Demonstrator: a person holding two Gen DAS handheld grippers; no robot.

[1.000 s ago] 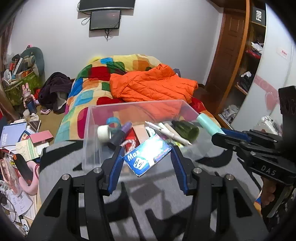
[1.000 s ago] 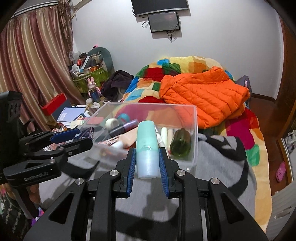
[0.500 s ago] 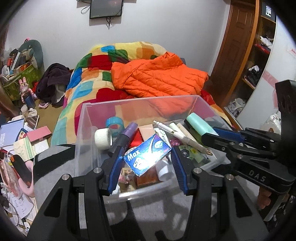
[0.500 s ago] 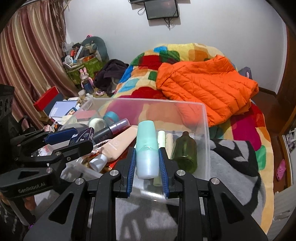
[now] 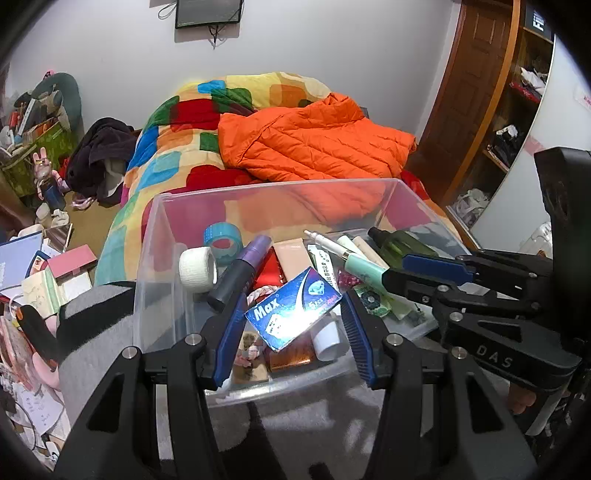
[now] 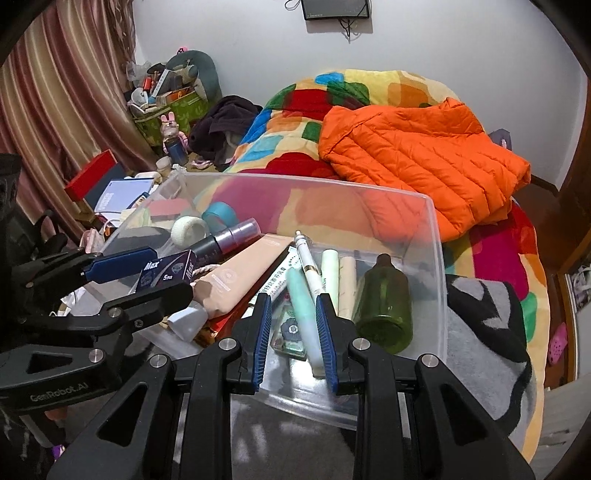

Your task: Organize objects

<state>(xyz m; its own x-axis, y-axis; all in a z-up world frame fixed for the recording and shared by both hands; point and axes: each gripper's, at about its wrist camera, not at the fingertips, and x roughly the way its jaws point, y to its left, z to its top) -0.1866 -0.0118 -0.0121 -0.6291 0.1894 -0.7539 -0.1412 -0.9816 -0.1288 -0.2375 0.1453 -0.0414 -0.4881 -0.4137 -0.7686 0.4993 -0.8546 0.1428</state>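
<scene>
Beyond my work area I see a bed under a patchwork quilt (image 5: 177, 147) of red, yellow, blue and green blocks. An orange puffer jacket (image 5: 314, 144) lies spread on top of it. A dark screen (image 5: 208, 13) hangs on the white wall above. Left of the bed, a heap of dark clothes (image 5: 98, 158) sits on the floor near a green bag (image 6: 166, 107) stuffed with clutter. Striped curtains (image 6: 55, 92) hang at the far left, and a wooden door (image 5: 476, 85) stands at the right.

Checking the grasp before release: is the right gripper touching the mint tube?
Touching: right wrist view shows the right gripper with a blue pad against the mint tube.
</scene>
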